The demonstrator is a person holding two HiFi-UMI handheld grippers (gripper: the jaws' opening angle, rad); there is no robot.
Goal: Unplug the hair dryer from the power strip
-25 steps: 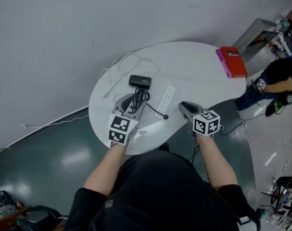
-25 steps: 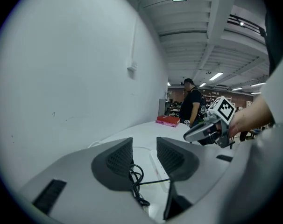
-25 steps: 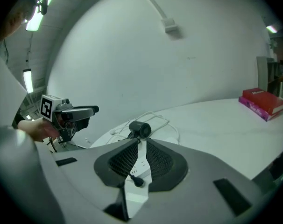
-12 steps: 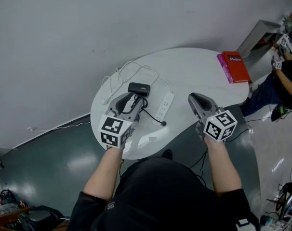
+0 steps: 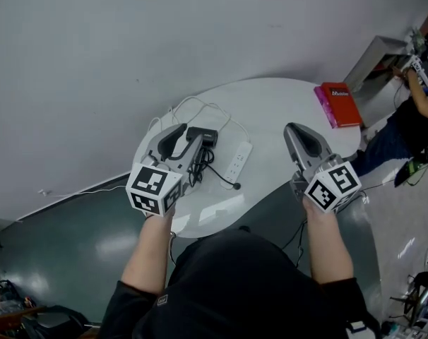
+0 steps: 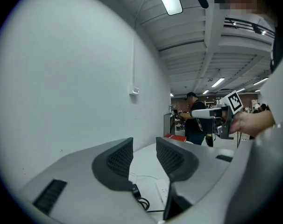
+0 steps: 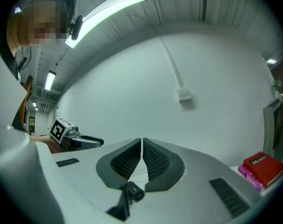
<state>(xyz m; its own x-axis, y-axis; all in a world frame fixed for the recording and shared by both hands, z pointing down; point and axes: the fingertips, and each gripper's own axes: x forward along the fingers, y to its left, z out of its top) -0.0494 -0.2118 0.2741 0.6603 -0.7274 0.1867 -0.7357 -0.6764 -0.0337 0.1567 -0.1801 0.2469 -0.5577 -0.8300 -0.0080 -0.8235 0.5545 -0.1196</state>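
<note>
While left tongs (image 6: 144,144) gape empty | right tongs (image 7: 141,143) pressed together | plug (image 5: 236,186) on table (image 5: 284,104).

A white round table (image 5: 284,97) carries a power strip (image 5: 238,162), black hair dryer (image 5: 202,135), loose cords (image 5: 221,176) and a red book (image 5: 339,103).

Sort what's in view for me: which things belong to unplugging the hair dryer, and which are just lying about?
Belongs to the job:
- hair dryer
- its black cord, plug end on the table
- power strip
- left gripper, open and empty
- right gripper, shut and empty

Just lying about:
- red book at the table's far right edge
</note>
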